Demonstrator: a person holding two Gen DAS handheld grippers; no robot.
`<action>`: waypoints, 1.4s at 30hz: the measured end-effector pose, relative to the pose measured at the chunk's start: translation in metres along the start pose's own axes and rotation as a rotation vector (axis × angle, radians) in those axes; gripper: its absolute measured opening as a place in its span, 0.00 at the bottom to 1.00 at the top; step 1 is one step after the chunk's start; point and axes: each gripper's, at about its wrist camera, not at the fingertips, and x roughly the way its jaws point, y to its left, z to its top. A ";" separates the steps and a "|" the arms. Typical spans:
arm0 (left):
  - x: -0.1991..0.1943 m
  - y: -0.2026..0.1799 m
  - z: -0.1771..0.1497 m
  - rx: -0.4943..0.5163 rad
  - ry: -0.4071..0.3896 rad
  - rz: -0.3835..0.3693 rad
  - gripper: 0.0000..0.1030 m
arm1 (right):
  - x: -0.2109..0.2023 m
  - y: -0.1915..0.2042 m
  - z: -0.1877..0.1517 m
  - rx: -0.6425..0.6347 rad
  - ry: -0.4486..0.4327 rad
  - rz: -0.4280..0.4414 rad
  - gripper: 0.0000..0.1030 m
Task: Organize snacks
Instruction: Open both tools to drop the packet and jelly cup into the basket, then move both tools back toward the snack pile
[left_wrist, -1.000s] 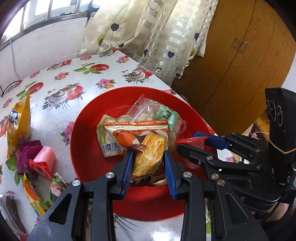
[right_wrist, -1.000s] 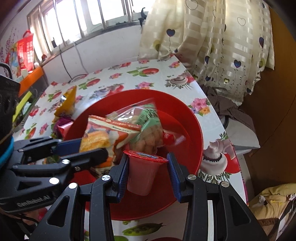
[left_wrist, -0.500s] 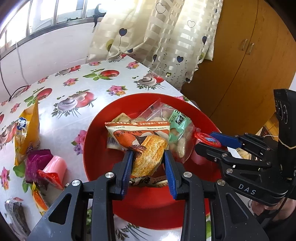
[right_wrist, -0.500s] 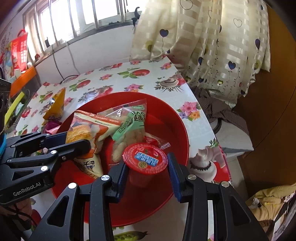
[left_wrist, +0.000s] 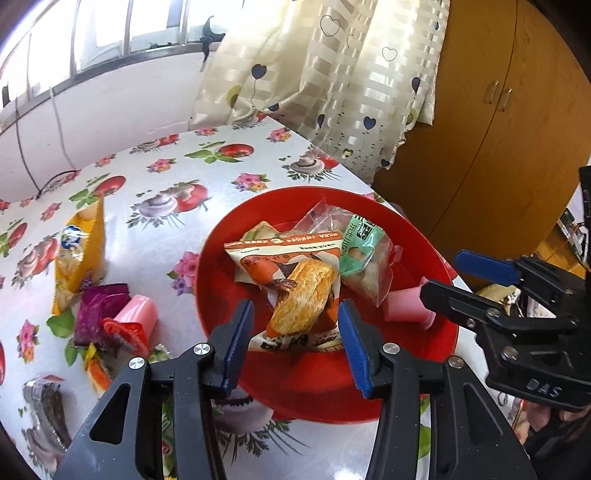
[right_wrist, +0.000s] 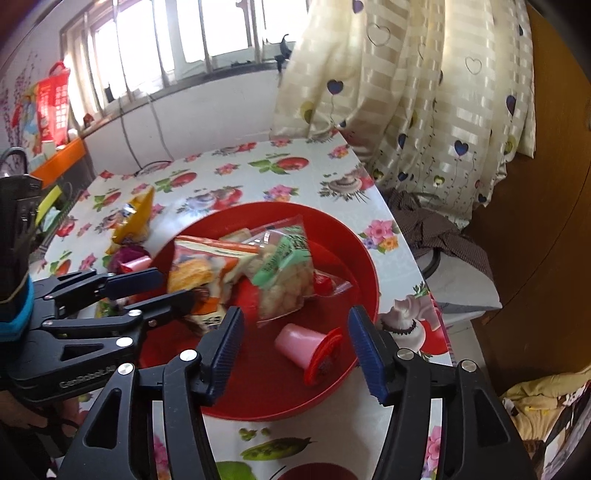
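A red bowl (left_wrist: 218, 295) (right_wrist: 365, 273) sits on the flowered tablecloth. In it lie an orange bread packet (left_wrist: 295, 288) (right_wrist: 192, 269), a clear bag with a green label (left_wrist: 362, 251) (right_wrist: 284, 273) and a pink jelly cup (left_wrist: 406, 308) (right_wrist: 306, 343) on its side. My left gripper (left_wrist: 295, 336) is open above the bowl's near rim, just behind the orange packet. My right gripper (right_wrist: 295, 347) is open, with the pink cup lying below and between its fingers.
Left of the bowl lie a yellow snack bag (left_wrist: 79, 254) (right_wrist: 135, 218), a purple packet (left_wrist: 99, 310), another pink jelly cup (left_wrist: 135, 317) and dark wrapped snacks (left_wrist: 44, 417). The table's right edge meets a curtain (right_wrist: 424, 110) and a wooden cabinet (left_wrist: 498, 129).
Both grippers have opened and drawn back. The left let go of the orange packet, the right let go of the pink cup, and both items now lie in the bowl.
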 end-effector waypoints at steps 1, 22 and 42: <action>-0.003 0.000 -0.001 -0.003 -0.006 0.001 0.47 | -0.003 0.003 0.000 -0.007 -0.004 0.000 0.57; -0.069 0.028 -0.040 -0.119 -0.058 -0.014 0.47 | -0.033 0.068 -0.013 -0.117 -0.019 0.093 0.61; -0.097 0.061 -0.070 -0.188 -0.086 0.047 0.47 | -0.029 0.122 -0.022 -0.230 0.010 0.146 0.62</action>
